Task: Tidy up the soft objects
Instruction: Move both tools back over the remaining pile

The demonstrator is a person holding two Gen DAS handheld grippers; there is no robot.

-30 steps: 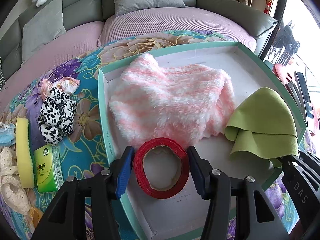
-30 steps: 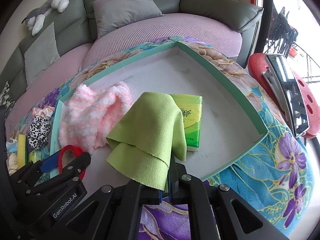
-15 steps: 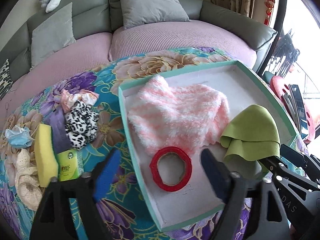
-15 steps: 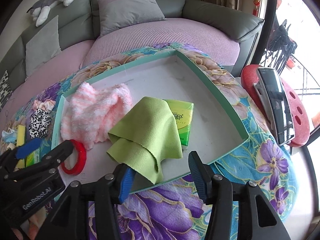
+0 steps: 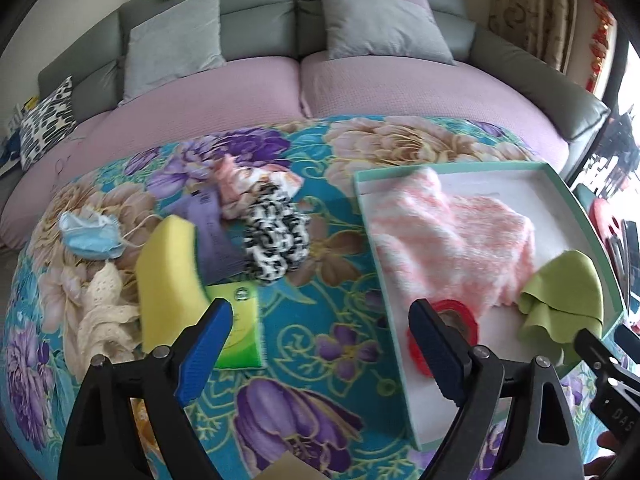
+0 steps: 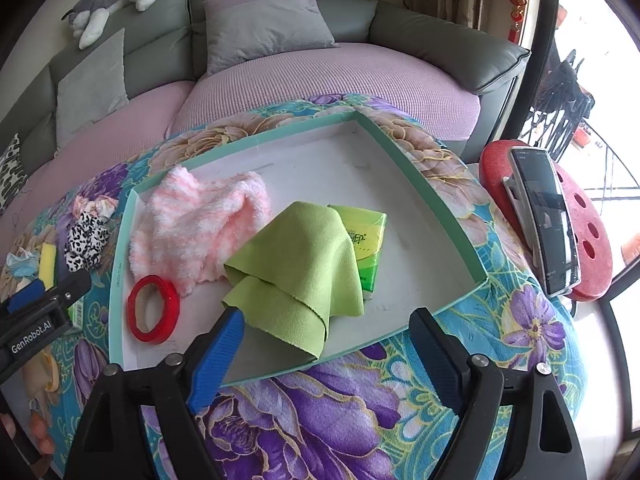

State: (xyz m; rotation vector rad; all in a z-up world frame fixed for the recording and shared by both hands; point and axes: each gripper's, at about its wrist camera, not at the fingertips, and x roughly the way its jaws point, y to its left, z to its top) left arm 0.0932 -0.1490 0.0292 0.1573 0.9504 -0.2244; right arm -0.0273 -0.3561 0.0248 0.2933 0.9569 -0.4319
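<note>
Left tool (image 5: pixel 320 344): jaws spread wide, empty, held above the tabletop (image 5: pixel 320 344) between the loose pile and the tray (image 5: pixel 370 240); right tool (image 6: pixel 324 344): jaws likewise wide apart, empty, at the tray's near edge. Tray (image 6: pixel 440 208), teal rim, white floor, contents: red tape ring (image 6: pixel 153 309), pink fluffy cloth (image 6: pixel 200 232), green cloth (image 6: pixel 296 264) draped over a green tissue pack (image 6: pixel 366 240). Still outside on the floral cover: yellow sponge (image 5: pixel 168 284) leaning over a second green tissue pack (image 5: pixel 240 332), leopard-print scrunchie (image 5: pixel 276 244), pink scrunchie (image 5: pixel 236 188), blue face mask (image 5: pixel 90 236), cream lace fabric (image 5: pixel 100 312), purple item (image 5: pixel 212 232), possibly a cloth, too blurred to tell. Handling: all light and compressible; sponge best pinched across its thick edges, scrunchies at a bunched fold, mask by its body rather than the loops. Legible writing: "GenRobot.AI" on the left tool body (image 6: pixel 32 340); "DAS" on the right tool body (image 5: pixel 618 412); tissue pack lettering partly covered, unread
</note>
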